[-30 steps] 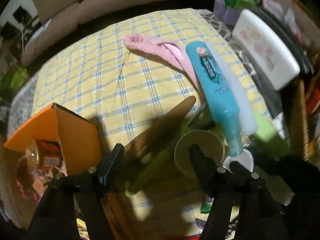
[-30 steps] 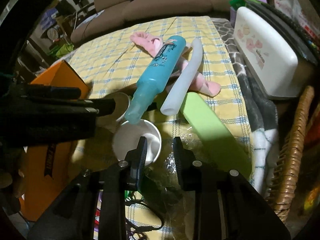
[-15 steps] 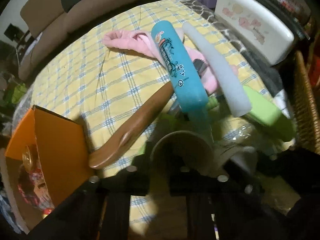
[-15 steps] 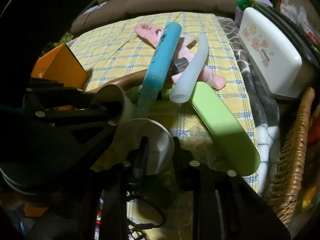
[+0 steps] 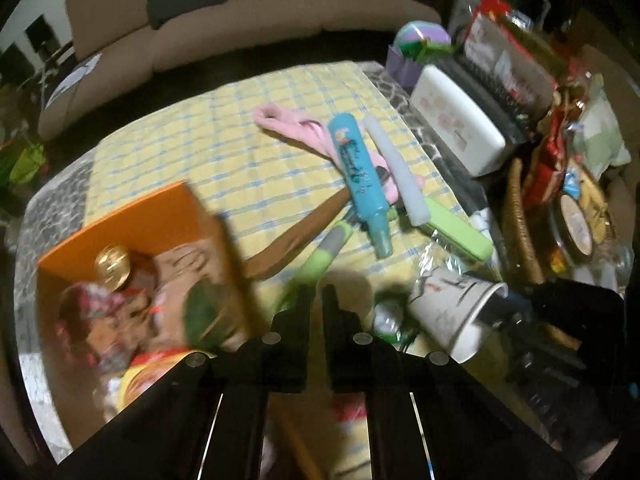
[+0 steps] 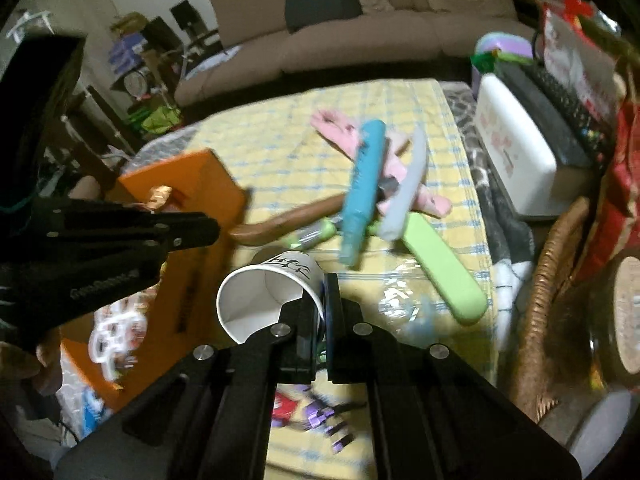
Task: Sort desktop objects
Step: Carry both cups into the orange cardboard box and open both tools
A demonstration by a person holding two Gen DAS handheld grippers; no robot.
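Currently, I read the right tool (image 6: 323,300) as clamped on the rim wall of the white paper cup (image 6: 268,296): one finger sits inside the mouth and the other against the outer wall, with the cup lying tilted, mouth toward the camera. From the left wrist view the same cup (image 5: 452,312) appears to the right of the left tool (image 5: 318,300), whose fingers stand nearly together with only a narrow gap and nothing between them. Half a second ago the left tool was pressed in around a cup beside the right tool; it now sits apart from it, to the left near the orange box (image 5: 132,224), and the view takes in more of the bench. Beyond the cup, on the yellow checked cloth (image 5: 208,152), a teal bottle (image 5: 360,172) lies across a pink glove (image 5: 288,124), beside a white tube (image 5: 396,172), a green case (image 5: 460,228) and a brown wooden handle (image 5: 296,236). A white lidded box (image 5: 456,120) and a wicker basket (image 6: 544,280) stand at the right edge. A brown sofa (image 6: 360,36) fills the room behind.
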